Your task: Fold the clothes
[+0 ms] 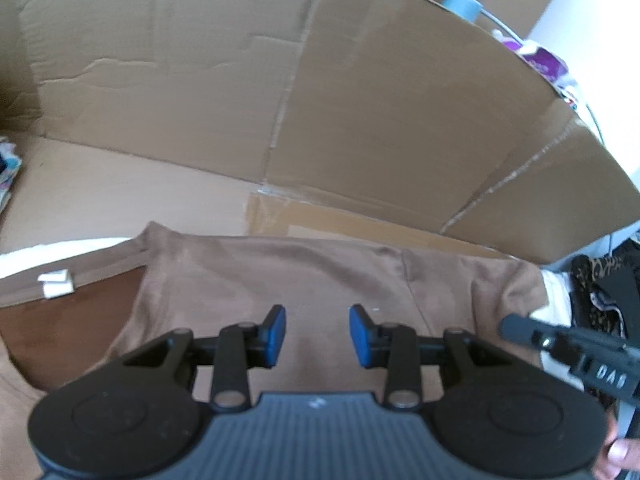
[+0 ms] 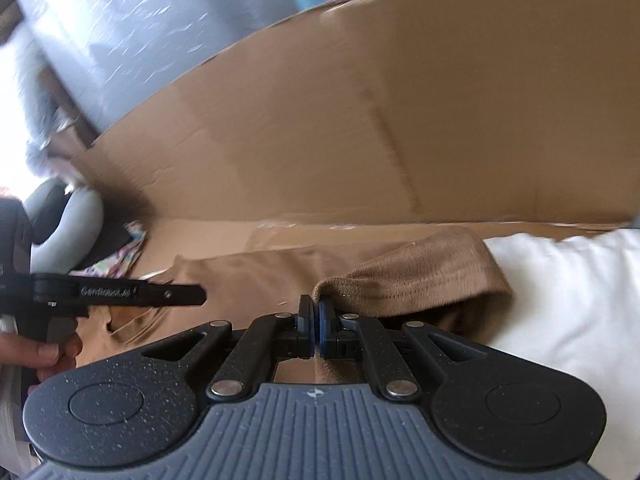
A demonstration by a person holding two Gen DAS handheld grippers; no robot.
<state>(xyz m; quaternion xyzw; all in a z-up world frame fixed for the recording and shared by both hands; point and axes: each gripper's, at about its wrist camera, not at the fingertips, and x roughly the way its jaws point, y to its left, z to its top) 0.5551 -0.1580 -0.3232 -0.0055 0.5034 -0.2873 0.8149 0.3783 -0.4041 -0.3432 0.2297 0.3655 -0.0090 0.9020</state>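
Below, in the left wrist view, the left gripper [image 1: 317, 334] is held with its blue pads apart and empty over the brown garment [image 1: 304, 276], spread from 9 to 3 o'clock before a cardboard wall [image 1: 360, 92]. Next, in the right wrist view, the right gripper [image 2: 315, 322] is seen clamped on a raised fold of that garment [image 2: 400, 280], which trails toward 2 o'clock beside white bedding [image 2: 568, 292].
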